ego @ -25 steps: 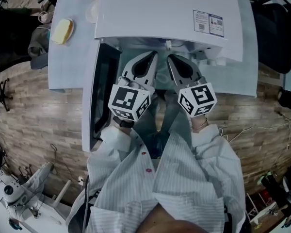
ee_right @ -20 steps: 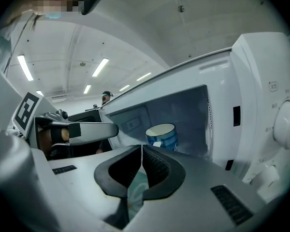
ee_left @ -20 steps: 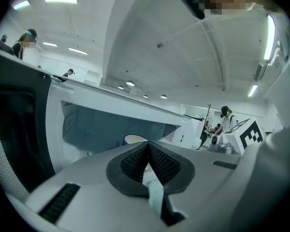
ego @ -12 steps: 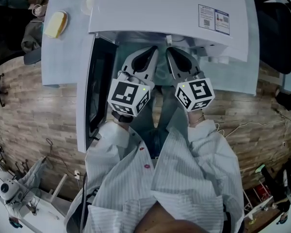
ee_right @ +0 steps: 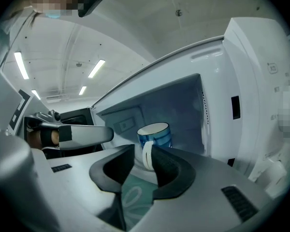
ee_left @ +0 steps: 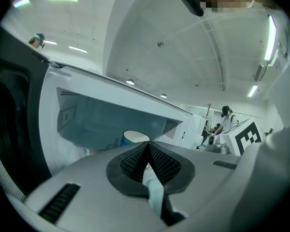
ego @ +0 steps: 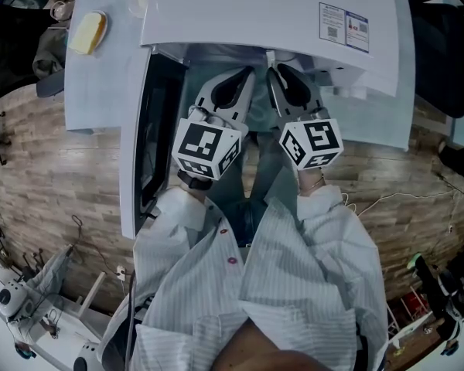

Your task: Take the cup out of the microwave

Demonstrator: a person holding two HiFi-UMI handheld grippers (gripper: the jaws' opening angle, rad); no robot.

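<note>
The blue-and-white cup [ee_right: 156, 134] stands upright inside the microwave [ee_right: 261, 100], its handle turned toward the right gripper [ee_right: 141, 153], at twelve o'clock from it. That gripper's jaws have just been opening and stand a little apart, with the handle in the gap by their tips, not pinched. At its nine o'clock, the left gripper [ee_left: 146, 150] is closed on nothing. The door [ego: 135, 137] hangs open farther toward nine.
</note>
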